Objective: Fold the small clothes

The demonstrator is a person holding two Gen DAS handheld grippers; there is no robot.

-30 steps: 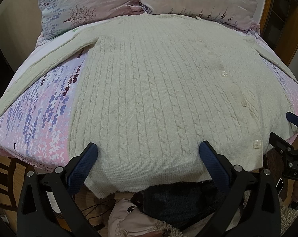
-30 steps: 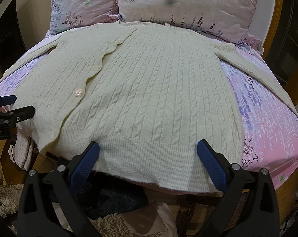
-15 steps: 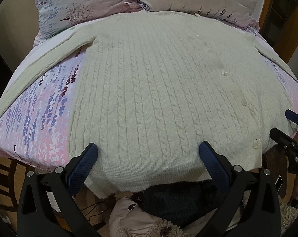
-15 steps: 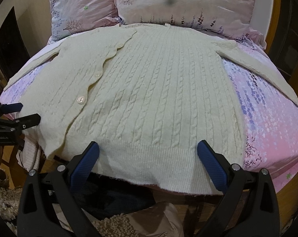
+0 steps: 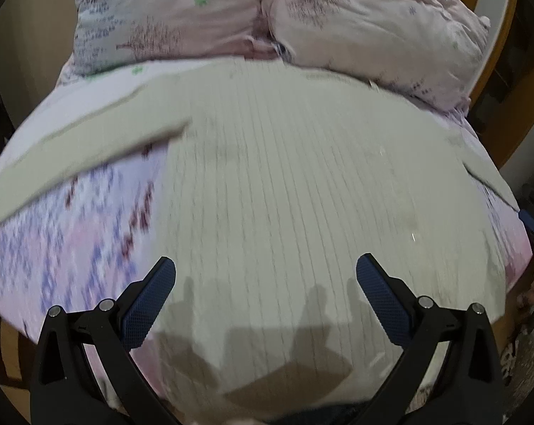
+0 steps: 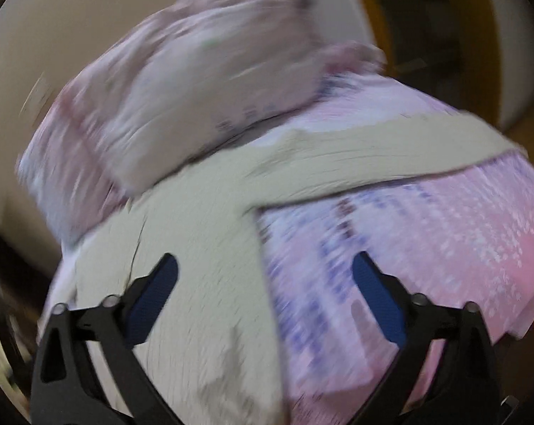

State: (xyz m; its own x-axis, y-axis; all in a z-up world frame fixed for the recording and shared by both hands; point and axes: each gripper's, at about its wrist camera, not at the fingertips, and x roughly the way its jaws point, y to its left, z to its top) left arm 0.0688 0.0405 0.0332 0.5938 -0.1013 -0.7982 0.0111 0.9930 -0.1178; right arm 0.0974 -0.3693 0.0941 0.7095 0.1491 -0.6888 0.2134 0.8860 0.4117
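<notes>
From my left gripper (image 5: 265, 283), spread wide and holding nothing, a cream cardigan (image 5: 302, 194) lay flat on the bed (image 5: 72, 241), sleeves out; from my right gripper (image 6: 265, 283), also spread and unladen, its sleeve (image 6: 373, 163) stretched across the sheet; folding seemed unstarted; next I judged I should pinch that sleeve.
</notes>
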